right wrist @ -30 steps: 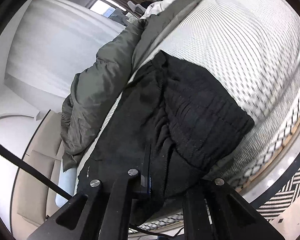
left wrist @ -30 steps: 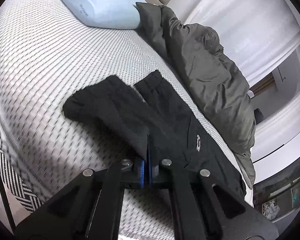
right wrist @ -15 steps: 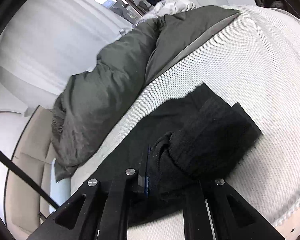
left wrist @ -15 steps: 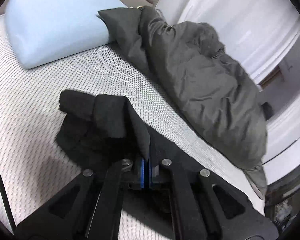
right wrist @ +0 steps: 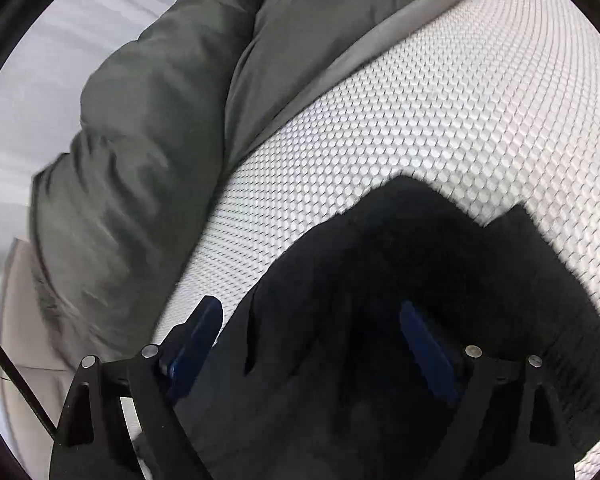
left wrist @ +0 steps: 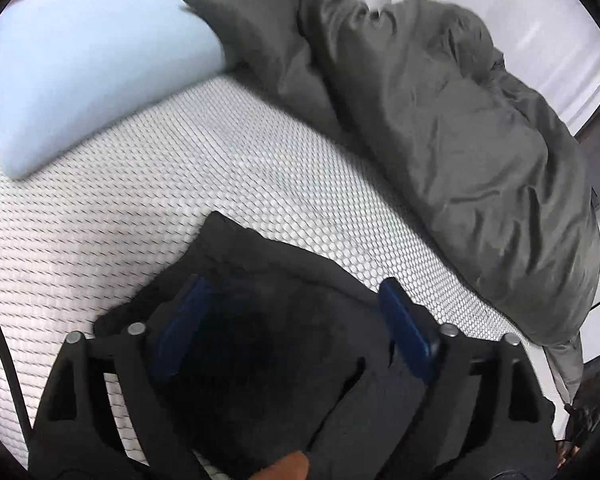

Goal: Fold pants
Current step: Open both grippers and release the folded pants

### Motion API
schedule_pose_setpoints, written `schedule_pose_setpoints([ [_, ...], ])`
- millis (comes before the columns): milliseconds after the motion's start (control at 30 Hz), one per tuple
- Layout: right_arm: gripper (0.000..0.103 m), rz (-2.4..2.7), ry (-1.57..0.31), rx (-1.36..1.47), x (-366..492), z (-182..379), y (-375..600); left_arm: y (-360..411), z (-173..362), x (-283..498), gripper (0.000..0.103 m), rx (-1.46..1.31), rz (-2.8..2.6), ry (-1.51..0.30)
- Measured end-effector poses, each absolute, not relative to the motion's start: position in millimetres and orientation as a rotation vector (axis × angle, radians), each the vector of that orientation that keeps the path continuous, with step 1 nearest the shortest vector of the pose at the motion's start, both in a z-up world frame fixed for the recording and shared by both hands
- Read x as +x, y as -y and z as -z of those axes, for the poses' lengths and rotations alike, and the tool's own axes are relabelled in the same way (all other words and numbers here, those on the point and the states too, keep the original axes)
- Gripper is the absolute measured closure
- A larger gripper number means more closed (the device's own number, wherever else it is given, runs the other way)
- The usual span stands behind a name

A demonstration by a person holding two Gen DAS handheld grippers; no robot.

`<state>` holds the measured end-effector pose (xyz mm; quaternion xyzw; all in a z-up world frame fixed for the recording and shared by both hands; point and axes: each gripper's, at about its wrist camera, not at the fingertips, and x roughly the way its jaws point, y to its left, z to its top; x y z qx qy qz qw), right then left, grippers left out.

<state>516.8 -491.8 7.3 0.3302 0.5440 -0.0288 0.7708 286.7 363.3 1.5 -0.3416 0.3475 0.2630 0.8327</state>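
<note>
Nearest both cameras, the left tool [left wrist: 296, 312] and right tool [right wrist: 312, 336] hang spread wide over the black pants [left wrist: 268, 344], apparently bunched on the bed [left wrist: 228, 168], with a grey duvet [left wrist: 452, 128] and pale blue pillow [left wrist: 92, 56] beyond.

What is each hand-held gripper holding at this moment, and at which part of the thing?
Nothing. The left hand-held gripper and the right hand-held gripper are both open above the black pants, which lie on the mattress.
</note>
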Motion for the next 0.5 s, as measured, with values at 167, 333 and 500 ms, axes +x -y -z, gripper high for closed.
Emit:
schedule_pose_setpoints([
  [167,0.004,-0.032,-1.117,0.549,477.1,-32.6,465.3,-345.4,-6.1,254.2,0.001,-0.734,-0.486,-0.737],
  [333,0.0,-0.157,-0.969,0.39,406.9,-67.7,425.1,-295.1,-17.6,220.4,0.001,-0.7,-0.397,-0.7],
  [500,0.0,-0.264,-0.756,0.288,329.0,-98.5,389.7,-230.5,-26.6,189.5,0.001,-0.567,-0.33,-0.64],
])
